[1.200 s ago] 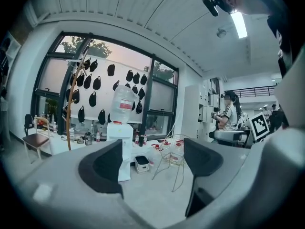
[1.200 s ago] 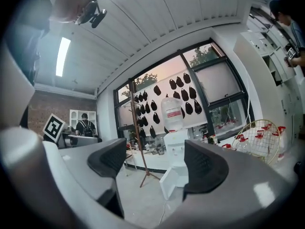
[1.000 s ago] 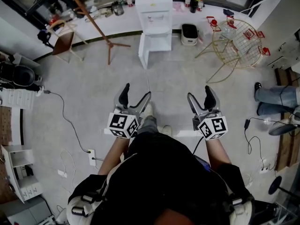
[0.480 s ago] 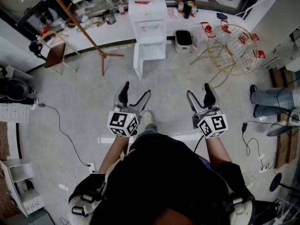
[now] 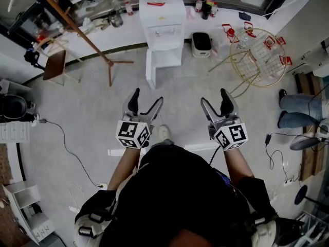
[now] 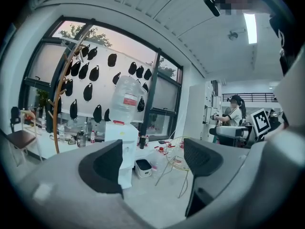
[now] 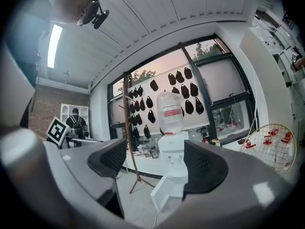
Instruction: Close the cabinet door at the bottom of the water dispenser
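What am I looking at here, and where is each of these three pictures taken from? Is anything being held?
A person carries two hand-held grippers; there is no robot arm. The head view comes from a camera on the person's head, looking down. The other two cameras ride on the grippers and look along their jaws. The left gripper and right gripper are both open and empty. Ahead on the floor stands a white water dispenser; its bottom cabinet door hangs open.

One water dispenser [image 5: 163, 22]; one cabinet door [image 5: 149, 71]; two hand-held grippers [image 5: 147, 96] [image 5: 214, 96]; one coat stand [image 5: 77, 27].
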### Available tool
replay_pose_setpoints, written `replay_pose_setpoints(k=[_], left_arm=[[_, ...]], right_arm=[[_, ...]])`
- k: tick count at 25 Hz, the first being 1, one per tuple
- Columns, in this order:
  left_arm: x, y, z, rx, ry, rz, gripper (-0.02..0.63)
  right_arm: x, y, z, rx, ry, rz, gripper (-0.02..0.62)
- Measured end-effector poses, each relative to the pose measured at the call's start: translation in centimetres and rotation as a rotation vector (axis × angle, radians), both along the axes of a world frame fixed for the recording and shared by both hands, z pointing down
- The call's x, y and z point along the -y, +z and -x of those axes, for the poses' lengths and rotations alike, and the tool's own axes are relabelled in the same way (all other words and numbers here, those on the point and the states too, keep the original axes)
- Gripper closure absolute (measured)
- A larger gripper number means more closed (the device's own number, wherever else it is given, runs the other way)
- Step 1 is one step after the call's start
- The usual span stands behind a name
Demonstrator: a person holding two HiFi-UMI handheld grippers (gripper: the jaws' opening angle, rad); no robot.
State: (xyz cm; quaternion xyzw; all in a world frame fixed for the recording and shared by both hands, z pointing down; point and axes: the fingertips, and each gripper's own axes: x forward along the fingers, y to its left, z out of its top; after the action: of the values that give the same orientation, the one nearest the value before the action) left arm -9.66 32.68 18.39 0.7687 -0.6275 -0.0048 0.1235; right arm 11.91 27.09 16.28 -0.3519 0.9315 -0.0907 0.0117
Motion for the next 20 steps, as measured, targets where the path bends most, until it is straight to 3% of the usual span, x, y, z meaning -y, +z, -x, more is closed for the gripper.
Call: replay_pose_setpoints(k=[14,20], left_arm=[[4.4,2.7,8.1,-0.005,0.034,0.025,0.212],[5.4,4.7,10.0,-0.02,0.037,0.072,0.212]], right_arm=[[4.3,2.7,8.6,-0.041,0.019,0.035,0.239],[4.8,4.2,10.3,-0.029,0.013,0.087,0.239]])
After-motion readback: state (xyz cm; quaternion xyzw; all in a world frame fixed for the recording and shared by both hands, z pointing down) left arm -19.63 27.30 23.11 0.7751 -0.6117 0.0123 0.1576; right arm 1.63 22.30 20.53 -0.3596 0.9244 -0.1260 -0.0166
